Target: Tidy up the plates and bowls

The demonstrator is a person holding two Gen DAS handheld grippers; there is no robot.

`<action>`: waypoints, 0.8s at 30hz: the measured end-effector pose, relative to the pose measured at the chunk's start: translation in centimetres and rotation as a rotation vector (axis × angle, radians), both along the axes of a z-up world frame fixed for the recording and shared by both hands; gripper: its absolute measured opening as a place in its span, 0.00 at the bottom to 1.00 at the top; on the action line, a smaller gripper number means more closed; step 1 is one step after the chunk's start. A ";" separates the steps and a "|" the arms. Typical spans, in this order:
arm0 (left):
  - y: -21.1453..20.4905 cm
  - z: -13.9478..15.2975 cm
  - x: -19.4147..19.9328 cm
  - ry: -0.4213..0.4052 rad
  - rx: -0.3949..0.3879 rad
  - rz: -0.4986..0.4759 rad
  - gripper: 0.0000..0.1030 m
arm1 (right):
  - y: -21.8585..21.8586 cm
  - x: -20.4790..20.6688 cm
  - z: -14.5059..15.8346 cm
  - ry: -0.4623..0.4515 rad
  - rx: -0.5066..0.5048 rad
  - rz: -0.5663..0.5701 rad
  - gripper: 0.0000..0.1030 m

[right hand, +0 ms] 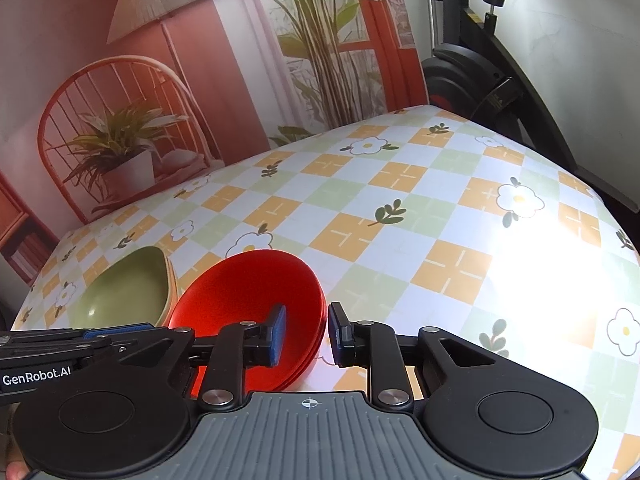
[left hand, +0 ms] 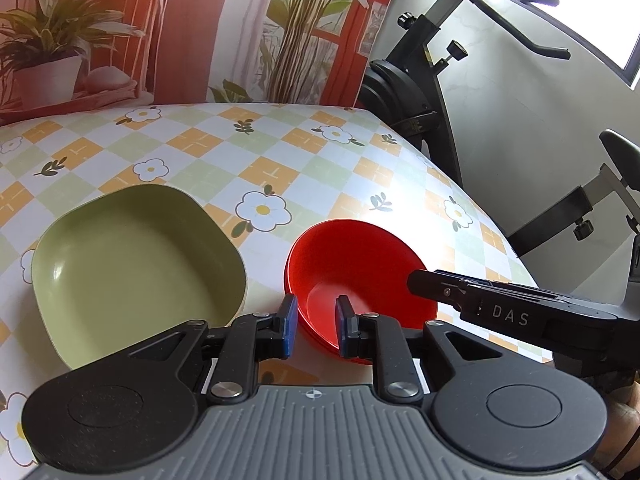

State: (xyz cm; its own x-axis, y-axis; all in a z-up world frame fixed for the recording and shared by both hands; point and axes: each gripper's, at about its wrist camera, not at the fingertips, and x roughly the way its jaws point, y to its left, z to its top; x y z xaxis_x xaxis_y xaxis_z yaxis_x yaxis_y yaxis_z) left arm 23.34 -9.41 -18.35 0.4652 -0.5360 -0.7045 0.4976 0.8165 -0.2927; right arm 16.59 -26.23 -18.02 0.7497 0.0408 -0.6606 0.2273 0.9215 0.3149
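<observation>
Table: a checked cloth with orange and green squares and white flowers covered it; a bright glare lay on its right part in the right wrist view.
Red bowls: a nested stack of red bowls sat on the cloth near the grippers, right of the green dish; layered rims showed at its near edge in the right wrist view.
Green dish: a squarish green dish with rounded corners rested on the cloth just left of the red stack, close beside it; whether they touched could not be told. It was empty inside.
Left gripper: the left gripper had its blue-padded fingers spread either side of the stack's near-left rim, one pad outside and one over the inside, with a gap showing at the wall.
Right gripper: the right gripper straddled the stack's right rim, one pad inside the bowl and one outside over the cloth, fingers apart and not pressed on the wall.
Backdrop: a printed scene of a chair, potted plant and lamp stood at the table's far edge.
Beyond the table: an exercise bike stood at the far right.
</observation>
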 end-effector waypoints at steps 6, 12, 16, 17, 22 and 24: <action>0.1 -0.4 0.1 0.014 0.004 0.004 0.21 | -0.2 0.2 -0.4 0.010 0.009 -0.003 0.21; -0.1 -1.0 0.5 0.032 0.011 0.006 0.21 | -0.2 0.5 -1.0 0.022 0.022 0.001 0.21; -0.2 -1.4 0.7 0.041 0.007 0.008 0.21 | -0.2 0.7 -1.4 0.029 0.033 0.002 0.21; -0.2 -1.4 0.8 0.041 0.008 0.007 0.21 | -0.2 0.7 -1.4 0.029 0.035 0.002 0.21; -0.5 -1.8 1.1 0.050 0.005 0.004 0.21 | -0.4 1.0 -1.7 0.032 0.046 0.006 0.21; -0.6 -1.9 1.2 0.056 0.002 0.004 0.21 | -0.3 1.1 -1.9 0.035 0.049 0.010 0.21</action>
